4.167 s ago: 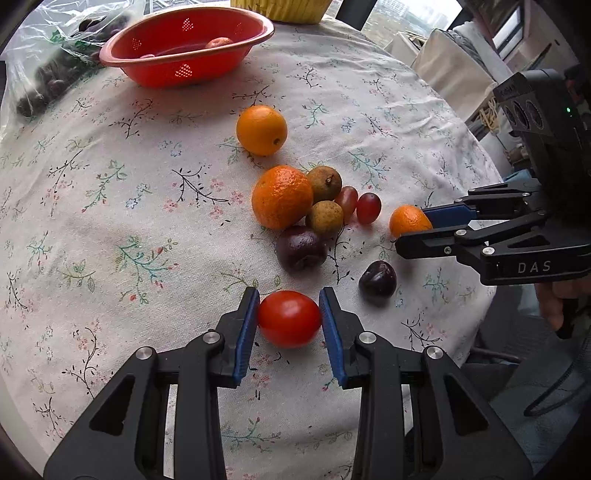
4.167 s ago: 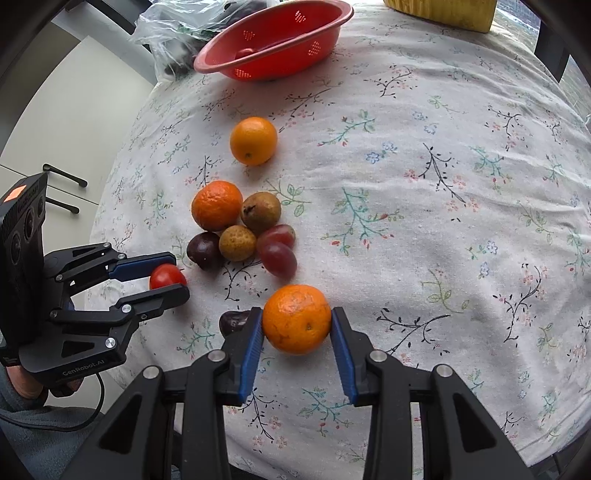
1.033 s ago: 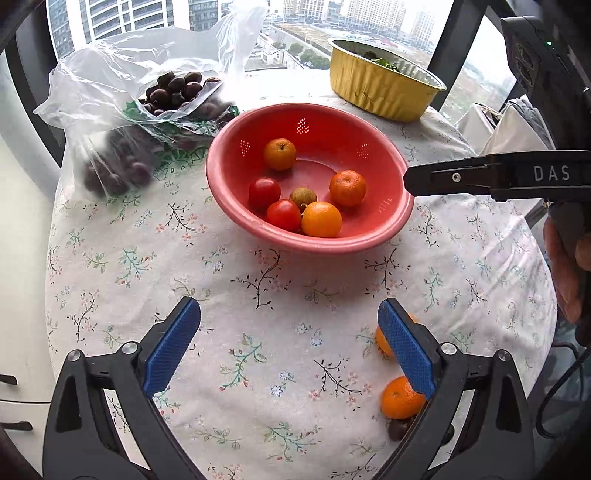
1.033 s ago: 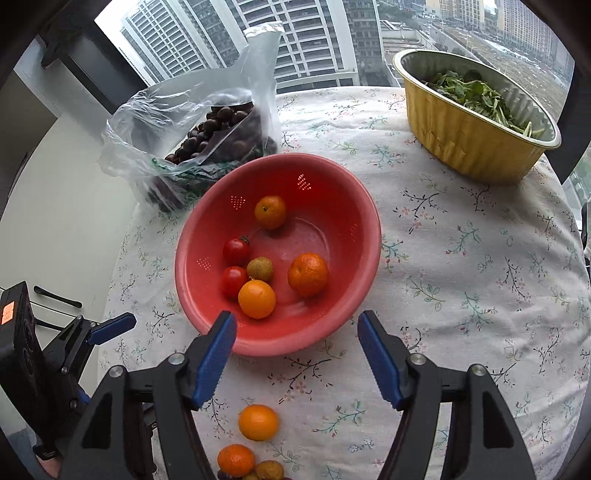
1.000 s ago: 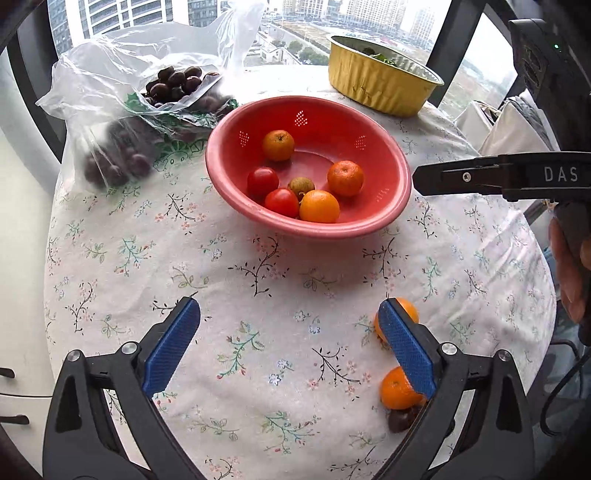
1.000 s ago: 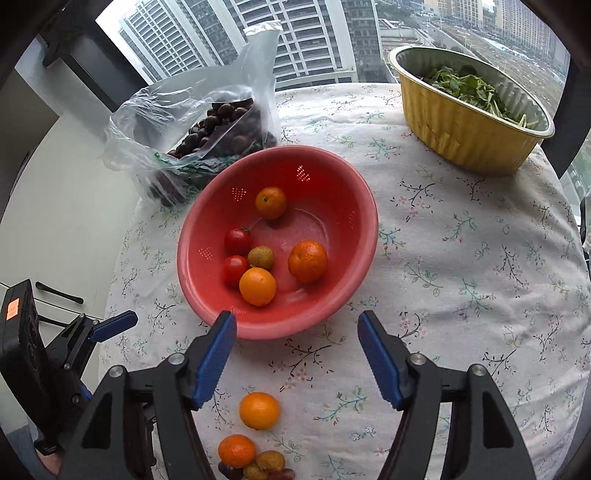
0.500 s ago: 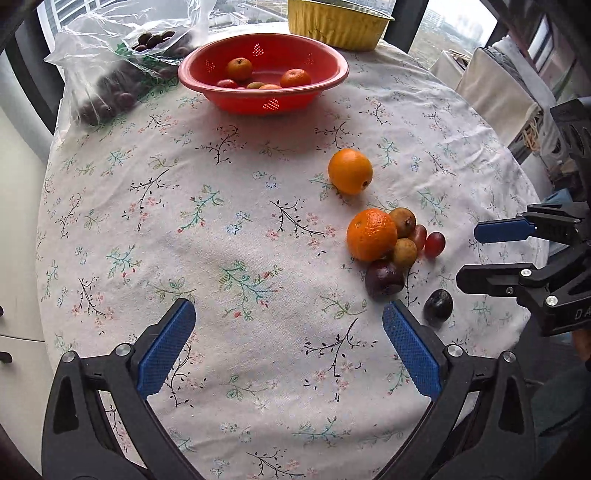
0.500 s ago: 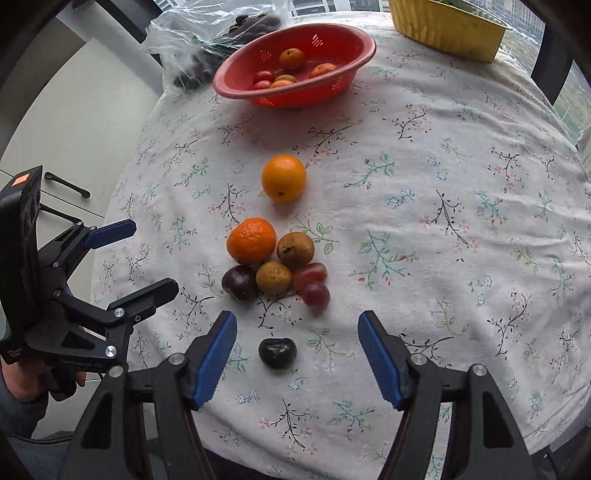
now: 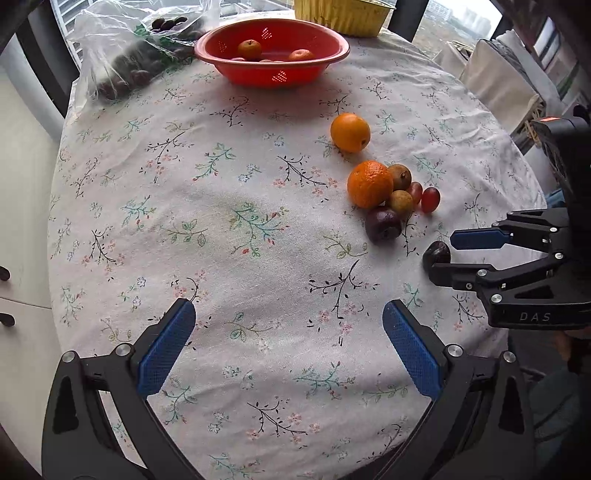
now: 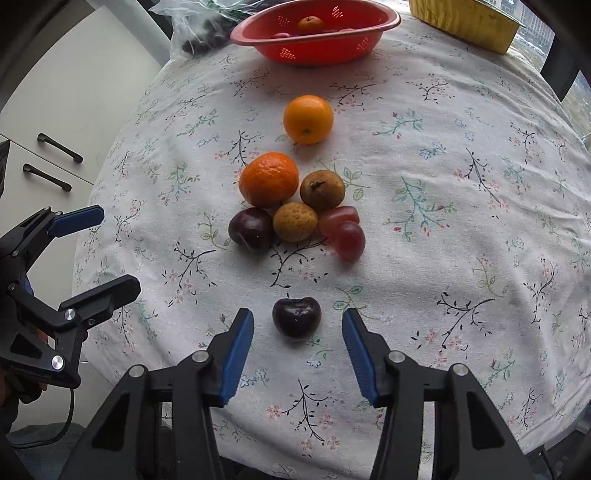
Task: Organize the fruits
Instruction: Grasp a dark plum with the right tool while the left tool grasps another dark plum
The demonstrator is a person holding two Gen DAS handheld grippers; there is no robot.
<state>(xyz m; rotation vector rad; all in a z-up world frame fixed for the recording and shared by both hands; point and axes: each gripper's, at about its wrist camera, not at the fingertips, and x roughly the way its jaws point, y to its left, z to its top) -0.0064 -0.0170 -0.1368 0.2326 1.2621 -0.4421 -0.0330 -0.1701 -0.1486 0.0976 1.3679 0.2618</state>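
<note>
A dark cherry (image 10: 296,316) lies on the floral tablecloth between the fingers of my right gripper (image 10: 297,323), whose jaws are closing with gaps left on both sides of it. In the left wrist view the same cherry (image 9: 436,253) shows by the right gripper (image 9: 445,253). Beyond it sit a smooth orange (image 10: 308,119), a rough tangerine (image 10: 269,179), a dark plum (image 10: 251,228), two brown longans (image 10: 322,189) and two red grapes (image 10: 348,239). My left gripper (image 9: 288,332) hangs wide open over bare cloth. The red colander (image 9: 272,51) at the far edge holds several fruits.
A clear plastic bag of dark fruit (image 9: 129,62) lies left of the colander. A gold foil tray (image 10: 465,22) stands at the far right. White cabinet doors with handles (image 10: 55,162) are left of the round table, whose edge drops off near both grippers.
Both grippers have pulled back from the colander toward the near edge of the table. The right gripper has come down around the dark cherry and its jaws have narrowed.
</note>
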